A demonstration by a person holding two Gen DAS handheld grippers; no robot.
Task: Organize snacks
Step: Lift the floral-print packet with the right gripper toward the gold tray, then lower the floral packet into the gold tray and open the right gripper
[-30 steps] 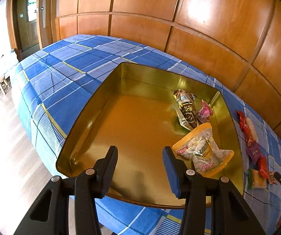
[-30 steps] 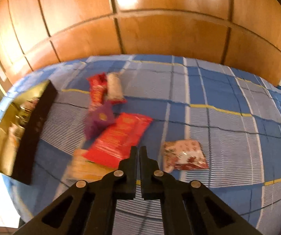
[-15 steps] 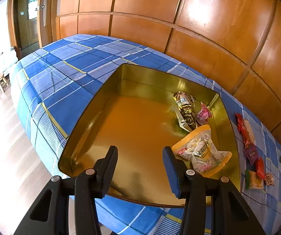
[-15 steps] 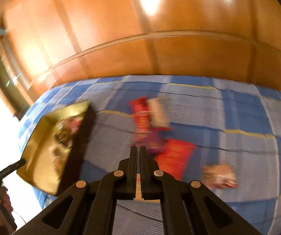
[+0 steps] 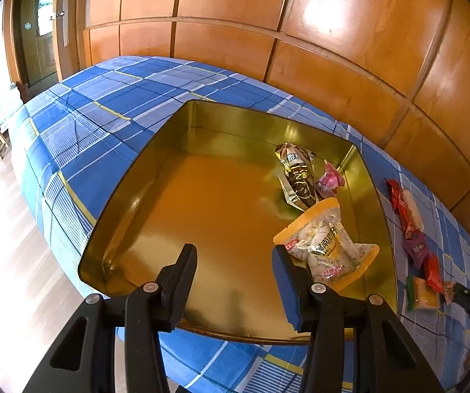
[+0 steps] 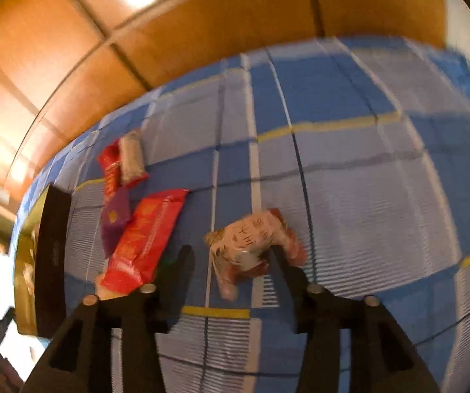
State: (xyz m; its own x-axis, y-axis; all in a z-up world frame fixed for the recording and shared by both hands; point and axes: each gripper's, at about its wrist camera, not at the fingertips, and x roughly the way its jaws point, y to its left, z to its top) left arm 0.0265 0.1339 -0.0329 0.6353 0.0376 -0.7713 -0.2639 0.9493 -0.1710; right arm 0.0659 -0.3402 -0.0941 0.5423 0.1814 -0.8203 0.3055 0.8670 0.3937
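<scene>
Right wrist view: the right gripper (image 6: 230, 257) hangs over a crumpled white-and-red snack packet (image 6: 251, 245) on the blue plaid bedcover (image 6: 349, 196), its jaws opening and straddling the packet, which sits between them with the pads apparently not yet pressing, though blur makes contact hard to judge. To the left lie a long red foil bar wrapper (image 6: 146, 235), a small purple sachet (image 6: 115, 219) and a red-and-pale twin packet (image 6: 123, 163) farther off, loose snacks likely awaiting collection. At far left the dark outer wall of the shallow gold metal tin (image 6: 53, 255) shows where they seem bound.

From the left wrist, the left gripper (image 5: 235, 262) hovers part open and empty above the tin's near rim (image 5: 235, 330), perhaps to steady it. Inside, toward the right wall, rest an orange-edged clear bag of pale sweets (image 5: 325, 245), a black-and-gold foil pouch (image 5: 297, 177) and a small pink wrapped candy (image 5: 331, 180), gathered together as the sorted lot.
</scene>
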